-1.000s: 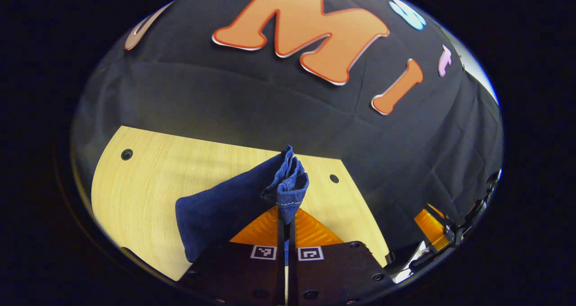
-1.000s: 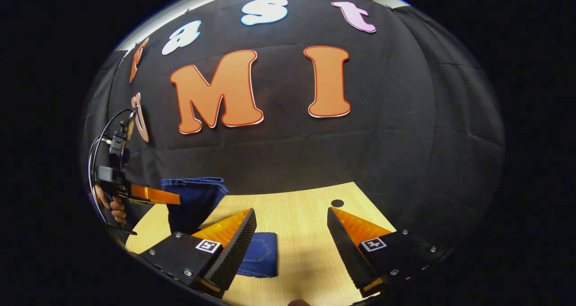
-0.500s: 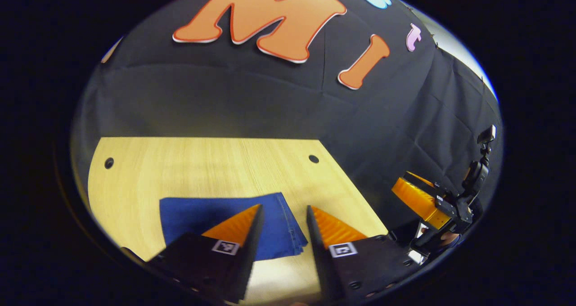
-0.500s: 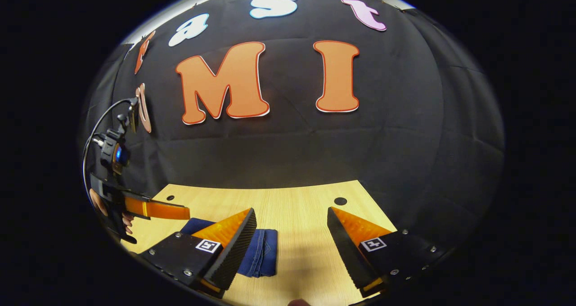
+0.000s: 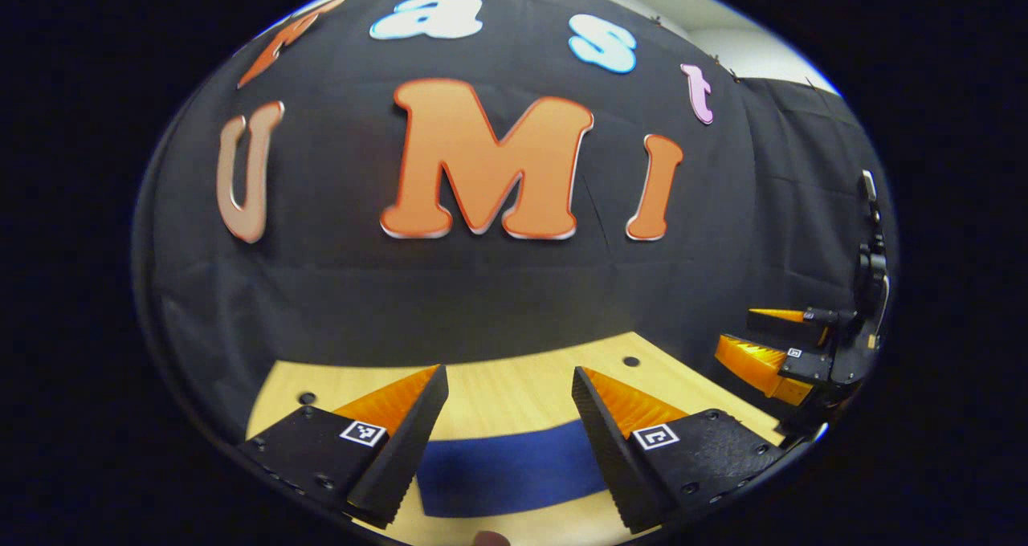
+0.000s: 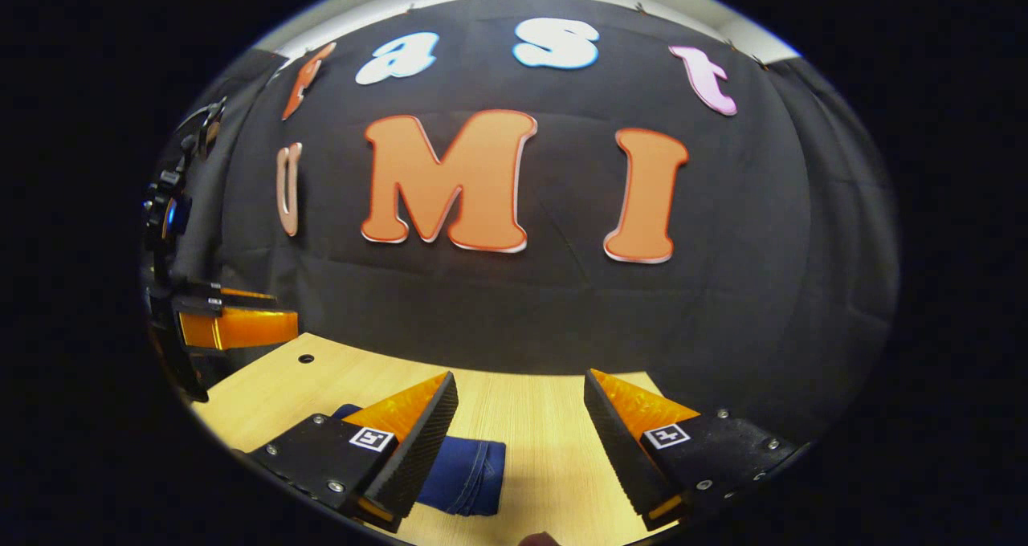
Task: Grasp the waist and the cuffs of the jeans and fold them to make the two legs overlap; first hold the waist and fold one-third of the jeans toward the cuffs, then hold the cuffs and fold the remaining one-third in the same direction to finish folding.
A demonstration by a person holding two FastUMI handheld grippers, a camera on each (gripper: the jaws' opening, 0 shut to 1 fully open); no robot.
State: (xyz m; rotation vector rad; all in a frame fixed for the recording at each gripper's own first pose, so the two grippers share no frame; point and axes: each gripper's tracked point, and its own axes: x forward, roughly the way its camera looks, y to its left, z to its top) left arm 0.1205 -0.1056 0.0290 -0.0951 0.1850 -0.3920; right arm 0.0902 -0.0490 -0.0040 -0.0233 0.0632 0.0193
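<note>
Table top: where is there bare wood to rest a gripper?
Bare table lies right of the folded jeans in the right gripper view, and behind them toward the holes and the wall. The jeans cover the near strip.

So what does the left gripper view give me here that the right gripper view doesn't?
Left gripper view: the open left gripper up close, the jeans as a flat blue band between its fingers, and the right gripper off at the right edge, its fingers apart.

Right gripper view: the open right gripper up close, the jeans' stacked folded edge beside its left finger, and the left gripper at the left edge, side-on, so its opening is unclear there.

Both: the folded jeans lying free on the wooden table, neither gripper holding them.
</note>
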